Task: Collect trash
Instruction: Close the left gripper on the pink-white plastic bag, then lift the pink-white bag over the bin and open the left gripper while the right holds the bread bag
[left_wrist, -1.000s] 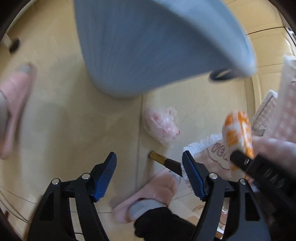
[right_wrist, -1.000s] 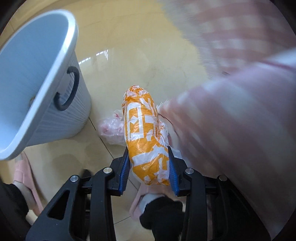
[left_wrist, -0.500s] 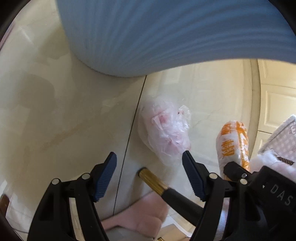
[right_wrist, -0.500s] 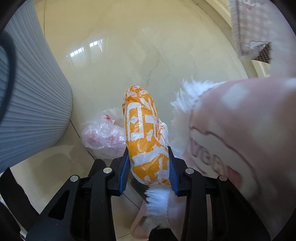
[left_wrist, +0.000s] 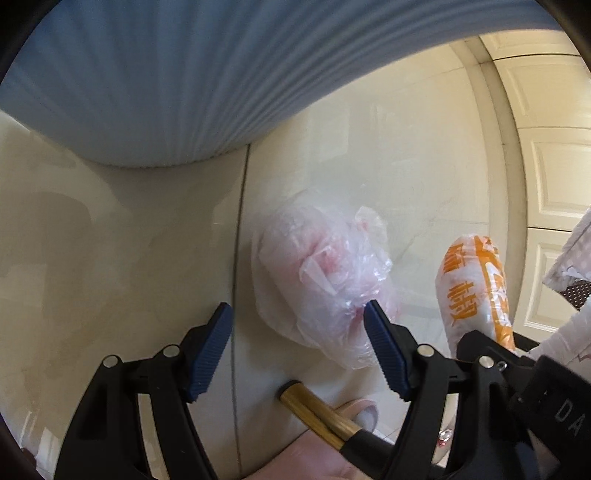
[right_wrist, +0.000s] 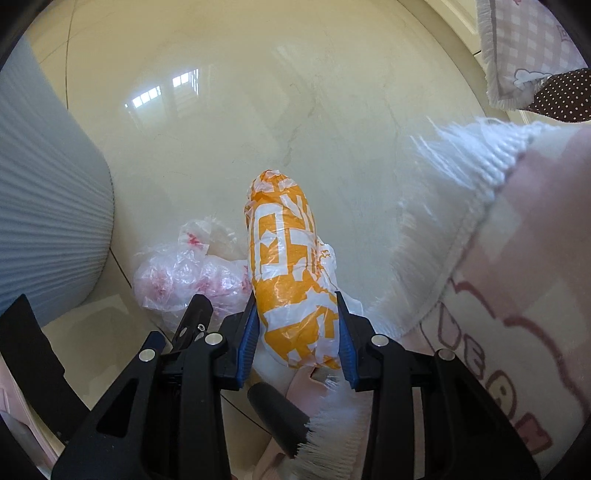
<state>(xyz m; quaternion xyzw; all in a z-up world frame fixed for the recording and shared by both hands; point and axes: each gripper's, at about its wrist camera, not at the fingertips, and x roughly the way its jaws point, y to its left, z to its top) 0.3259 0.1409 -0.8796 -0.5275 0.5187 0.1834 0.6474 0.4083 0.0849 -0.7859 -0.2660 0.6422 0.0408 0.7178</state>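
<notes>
Standing wide apart and empty, the left gripper has the crumpled clear bag on the floor just ahead, slightly right of centre, with the blue ribbed bin beyond; the right gripper clamps the orange bag lengthwise, rug fringe crowding its right.

Orange-white bag held aloft; crumpled clear-pink bag on floor.
</notes>
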